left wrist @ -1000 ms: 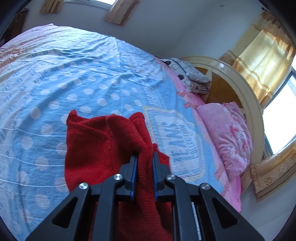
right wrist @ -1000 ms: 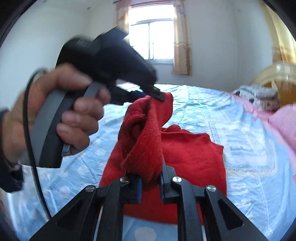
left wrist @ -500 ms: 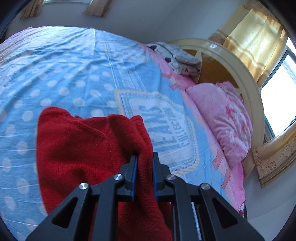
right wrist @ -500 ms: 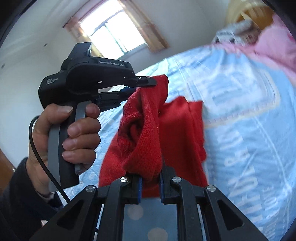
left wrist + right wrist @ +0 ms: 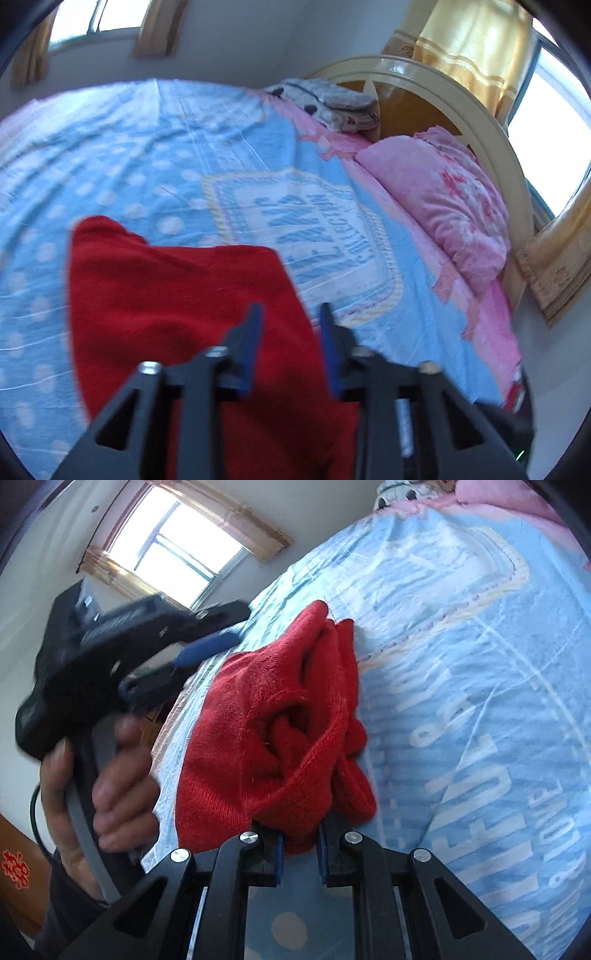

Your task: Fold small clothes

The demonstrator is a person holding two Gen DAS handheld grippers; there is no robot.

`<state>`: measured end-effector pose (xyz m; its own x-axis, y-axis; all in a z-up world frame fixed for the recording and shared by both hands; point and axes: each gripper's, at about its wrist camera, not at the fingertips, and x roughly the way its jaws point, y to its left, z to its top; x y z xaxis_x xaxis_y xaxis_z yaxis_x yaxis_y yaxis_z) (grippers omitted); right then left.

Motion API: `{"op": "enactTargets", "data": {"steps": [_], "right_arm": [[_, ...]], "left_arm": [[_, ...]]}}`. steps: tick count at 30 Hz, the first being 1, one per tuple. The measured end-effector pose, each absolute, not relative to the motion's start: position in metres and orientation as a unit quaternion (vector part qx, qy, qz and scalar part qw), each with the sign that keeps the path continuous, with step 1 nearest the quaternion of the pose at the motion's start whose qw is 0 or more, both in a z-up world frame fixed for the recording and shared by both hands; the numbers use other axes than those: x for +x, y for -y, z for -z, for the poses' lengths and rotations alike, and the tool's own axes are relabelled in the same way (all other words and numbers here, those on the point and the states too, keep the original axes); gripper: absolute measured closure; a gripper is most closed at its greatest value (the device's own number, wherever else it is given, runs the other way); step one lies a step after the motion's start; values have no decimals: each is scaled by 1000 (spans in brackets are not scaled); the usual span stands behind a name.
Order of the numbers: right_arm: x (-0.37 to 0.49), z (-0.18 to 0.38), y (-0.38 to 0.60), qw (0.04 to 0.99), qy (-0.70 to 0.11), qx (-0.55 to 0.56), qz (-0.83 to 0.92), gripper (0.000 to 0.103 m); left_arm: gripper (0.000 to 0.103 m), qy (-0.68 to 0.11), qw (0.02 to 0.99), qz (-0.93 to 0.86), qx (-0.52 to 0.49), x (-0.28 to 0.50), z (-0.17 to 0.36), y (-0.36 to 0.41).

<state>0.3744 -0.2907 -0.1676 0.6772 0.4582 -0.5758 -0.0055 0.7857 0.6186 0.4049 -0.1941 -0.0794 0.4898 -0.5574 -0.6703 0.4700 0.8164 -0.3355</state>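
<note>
Red knit garment [image 5: 273, 716] bunched on the blue dotted bedspread [image 5: 461, 686] — one fold clamped in the right gripper [image 5: 300, 845]. Left gripper [image 5: 290, 325], its jaws just opened, stands apart above the cloth — nothing pinched.

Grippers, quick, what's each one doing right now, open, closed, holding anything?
Left gripper: open, jaws have just been opening, pads off the red knit garment beneath them.
Right gripper: shut on a bunched edge of the red knit garment.

Bed's got a blue polka-dot sheet [image 5: 140, 147] on it, with a red knit garment [image 5: 177, 302] lying on top, plus a pink pillow [image 5: 454, 210] and grey folded bedding [image 5: 332, 103] by the headboard [image 5: 461, 107].
</note>
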Motion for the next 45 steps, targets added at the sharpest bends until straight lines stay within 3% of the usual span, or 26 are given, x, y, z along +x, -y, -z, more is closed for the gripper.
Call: {"op": "enactTargets", "data": {"steps": [1,3,5,9,10,16,19,20,21,27,31,32,35,39,40,42,45], "right_arm": [[373,166,290,872,-376,288,-128,84],[368,161,291,883,-366,270,-115,64],[358,149,295,904,-341,244,-79,50],[344,118,299,940,-271,205,-38,48],[349,110,295,942,-265,199,-52,48],[423,105,272,918,-340,188,-81,48],[462,114,280,905,-386,175,-43,54],[469,118,283,902,-392,176,-43,68],[479,124,283,894,-408,176,-54,93],[485,123,272,916,-388,99,-14,95],[499,135,276,905,-415,96,-1,94],[500,132,275,907,-411,90,-7,90],[503,116,273,910,-407,78,-30,47],[533,112,277,894,-435,101,-47,46],[545,117,276,884,-454,99,-47,47],[563,130,271,869,-489,71,-33,91],[578,138,266,872,-488,36,-11,96]], "left_arm": [[47,-397,871,287,-44,398,80,186],[44,-379,886,265,-29,383,85,165],[44,-369,898,239,-15,369,96,141],[43,-361,906,219,-11,348,121,111],[38,-364,906,218,-10,344,129,109],[28,-362,907,216,-8,335,148,112],[23,-359,907,218,-12,333,149,109],[22,-361,906,221,-16,334,150,108],[19,-366,903,226,-22,335,152,107],[11,-394,885,243,-54,342,161,103],[9,-400,880,251,-52,340,163,105],[9,-398,881,250,-53,339,163,104],[9,-395,881,252,-59,337,163,101],[9,-393,882,252,-59,334,163,100],[8,-393,883,251,-58,334,163,100],[8,-393,883,250,-57,333,163,100],[8,-392,883,251,-58,332,162,99]]}}
